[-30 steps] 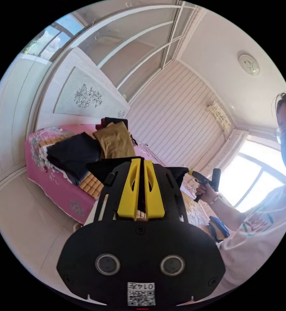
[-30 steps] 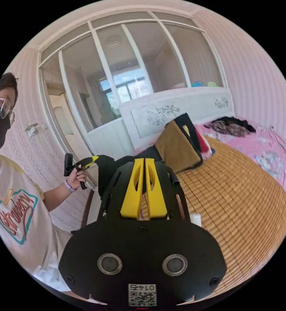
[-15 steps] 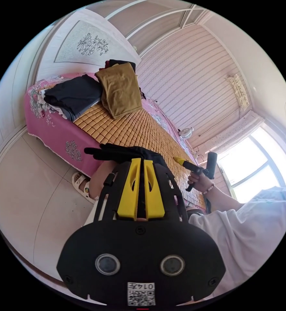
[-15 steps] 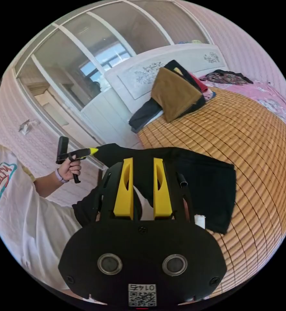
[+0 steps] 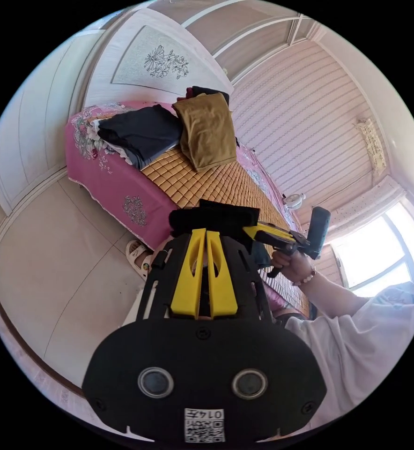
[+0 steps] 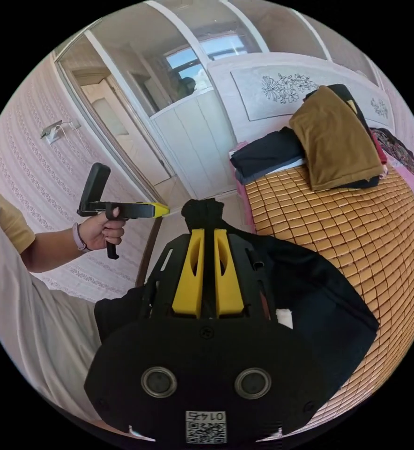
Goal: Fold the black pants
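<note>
Apparently both grippers (image 5: 206,234) (image 6: 206,232) pinch black pants (image 6: 319,300).

Left gripper view rides low by the bed (image 5: 122,187) edge, looking along the bamboo mat (image 5: 207,183) toward the headboard (image 5: 155,61). Right gripper view sits close over the mat (image 6: 338,220), facing the headboard (image 6: 282,93) too. Both catch the folded clothes pile (image 5: 202,126) (image 6: 333,140)
</note>
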### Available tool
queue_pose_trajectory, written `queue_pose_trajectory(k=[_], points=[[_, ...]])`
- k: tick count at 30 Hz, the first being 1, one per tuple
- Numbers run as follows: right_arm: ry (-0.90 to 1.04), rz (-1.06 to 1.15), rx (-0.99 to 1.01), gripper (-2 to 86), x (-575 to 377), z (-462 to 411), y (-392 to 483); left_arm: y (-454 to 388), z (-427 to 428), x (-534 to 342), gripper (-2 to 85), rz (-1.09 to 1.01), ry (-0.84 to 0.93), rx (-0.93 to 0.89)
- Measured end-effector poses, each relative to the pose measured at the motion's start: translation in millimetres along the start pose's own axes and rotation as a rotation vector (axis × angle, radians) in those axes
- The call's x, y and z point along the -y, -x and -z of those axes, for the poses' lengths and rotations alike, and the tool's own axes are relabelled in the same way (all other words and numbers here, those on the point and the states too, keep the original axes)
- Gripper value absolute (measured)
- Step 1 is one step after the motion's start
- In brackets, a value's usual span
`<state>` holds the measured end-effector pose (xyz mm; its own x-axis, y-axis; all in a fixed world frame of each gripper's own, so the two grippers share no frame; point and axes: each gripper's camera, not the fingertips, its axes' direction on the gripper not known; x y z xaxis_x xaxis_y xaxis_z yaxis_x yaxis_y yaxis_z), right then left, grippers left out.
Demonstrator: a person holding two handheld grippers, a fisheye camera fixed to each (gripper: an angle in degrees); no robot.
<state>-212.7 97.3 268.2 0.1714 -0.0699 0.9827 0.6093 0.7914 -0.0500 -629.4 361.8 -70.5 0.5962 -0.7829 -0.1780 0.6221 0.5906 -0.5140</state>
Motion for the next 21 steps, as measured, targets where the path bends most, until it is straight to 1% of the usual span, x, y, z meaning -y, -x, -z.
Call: queue_pose_trajectory(k=[3,4,8,11,12,14,16,19,21], points=[[-0.045,-0.144,0.110,2.1,-17,16,-26,-3,-10,17,0.1,0.012,0.004,-0.051],[-0.051,-0.158,0.118,2.1,-20,18,-28,-8,-14,23,1.4,0.000,0.007,-0.060],[-0.038,-0.132,0.175,2.0,-34,16,-14,-28,-28,36,5.8,-0.063,0.027,-0.062],[-0.007,-0.107,0.223,2.0,-45,9,1,-36,-48,43,9.5,-0.049,0.106,-0.107],[0.015,-0.088,0.228,2.0,-50,7,7,-36,-57,44,10.8,-0.027,0.141,-0.104],[0.045,-0.067,0.219,1.9,-58,5,16,-35,-67,43,11.0,0.008,0.169,-0.077],[0.047,-0.063,0.187,1.8,-67,8,21,-32,-81,42,10.7,0.068,0.243,-0.039],[0.029,-0.074,0.135,1.4,-80,22,25,-34,-101,39,10.7,0.061,0.354,0.033],[0.018,-0.091,0.129,0.9,-91,34,24,-38,-109,36,10.6,0.046,0.389,0.060]])
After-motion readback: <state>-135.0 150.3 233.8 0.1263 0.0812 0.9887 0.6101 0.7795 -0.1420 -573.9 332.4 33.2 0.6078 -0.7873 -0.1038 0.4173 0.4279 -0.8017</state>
